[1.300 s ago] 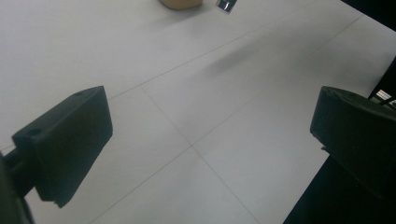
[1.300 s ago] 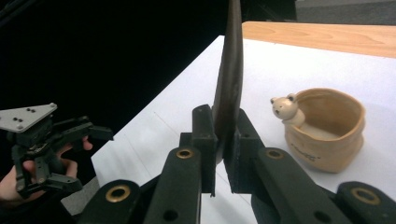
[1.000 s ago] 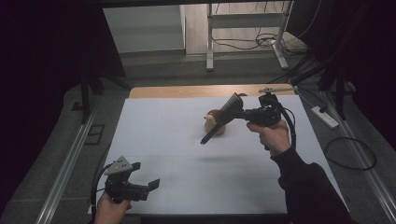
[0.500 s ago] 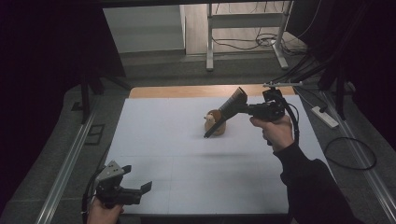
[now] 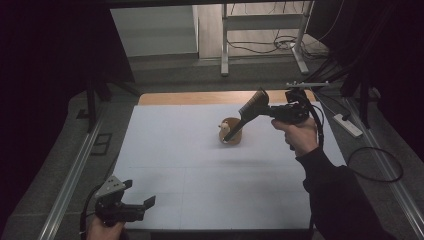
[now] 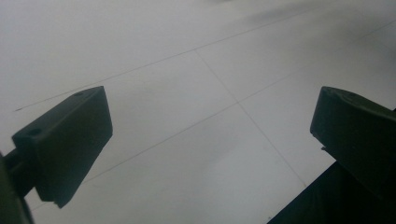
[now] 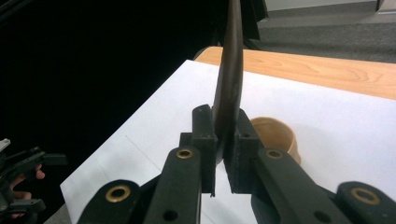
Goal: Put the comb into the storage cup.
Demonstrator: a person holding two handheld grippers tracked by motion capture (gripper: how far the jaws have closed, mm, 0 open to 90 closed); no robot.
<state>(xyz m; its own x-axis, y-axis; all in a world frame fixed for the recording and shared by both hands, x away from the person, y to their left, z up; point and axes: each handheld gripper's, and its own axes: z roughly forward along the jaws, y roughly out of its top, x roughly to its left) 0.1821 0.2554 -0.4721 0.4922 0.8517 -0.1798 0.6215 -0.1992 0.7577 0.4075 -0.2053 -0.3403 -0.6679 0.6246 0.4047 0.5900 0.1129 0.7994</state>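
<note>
My right gripper [image 5: 259, 112] is held above the far middle of the white table, shut on a dark flat wooden utensil [image 5: 251, 106]. The utensil slants down to the left, its thin end over a small round wooden cup [image 5: 231, 138] that has something pale at its rim. In the right gripper view the jaws pinch the utensil [image 7: 229, 93] edge-on, with the cup [image 7: 276, 135] just beyond them. My left gripper [image 5: 139, 199] hovers at the table's front left corner, open and holding nothing; its fingers [image 6: 70, 140] stand wide apart over bare table.
The white table sheet [image 5: 200, 170] has a wooden strip [image 5: 200, 97] along its far edge. Metal rails [image 5: 70, 170] run along both sides. Cables and a power strip [image 5: 347, 125] lie on the floor to the right. A metal frame [image 5: 225, 45] stands beyond the table.
My left gripper has drifted left and nearer the front edge. The utensil's lower end has lifted a little and shifted right, over the cup.
</note>
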